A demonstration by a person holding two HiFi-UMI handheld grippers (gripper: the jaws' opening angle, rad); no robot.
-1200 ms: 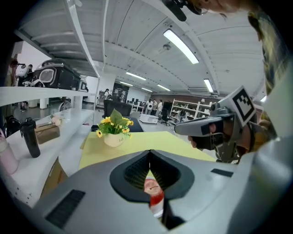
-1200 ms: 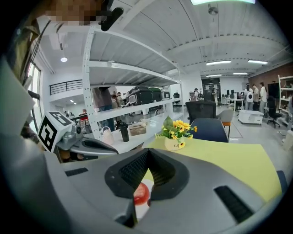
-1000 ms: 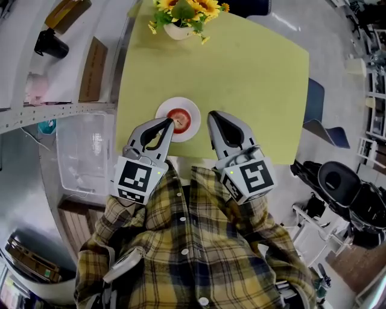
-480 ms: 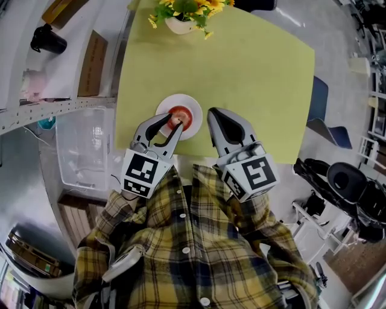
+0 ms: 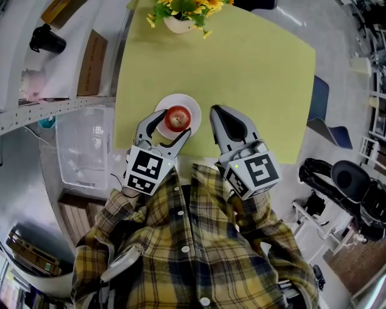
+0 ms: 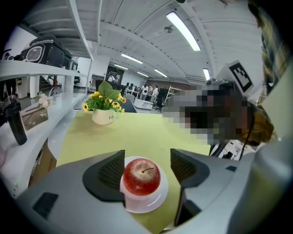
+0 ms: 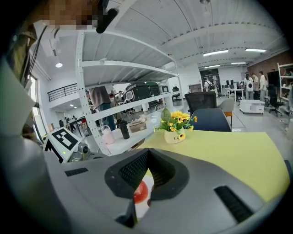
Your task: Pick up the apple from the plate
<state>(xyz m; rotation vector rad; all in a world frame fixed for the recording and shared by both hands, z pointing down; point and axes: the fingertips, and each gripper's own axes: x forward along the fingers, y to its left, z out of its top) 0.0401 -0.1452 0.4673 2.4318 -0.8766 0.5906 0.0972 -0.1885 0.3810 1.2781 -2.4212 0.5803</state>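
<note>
A red apple [image 5: 177, 117] sits on a small white plate [image 5: 193, 102] near the front edge of the yellow-green table [image 5: 253, 72]. My left gripper [image 5: 171, 124] reaches over the plate with its jaws opening, one on each side of the apple. In the left gripper view the apple [image 6: 142, 177] stands between the dark pads [image 6: 183, 167], closer to the left one, and the right pad is clearly apart from it. My right gripper [image 5: 218, 114] is shut and empty just right of the plate; past its closed jaws [image 7: 147, 157] a bit of the apple [image 7: 140, 192] shows.
A white pot of yellow flowers [image 5: 181, 18] stands at the table's far edge. A white shelf with a black bottle [image 5: 45, 41] runs along the left, with a clear plastic bin [image 5: 84, 151] below it. Chairs [image 5: 325, 114] stand to the right.
The left gripper went from shut to open and moved forward and down, so its jaws now flank the apple. The right gripper has stayed put.
</note>
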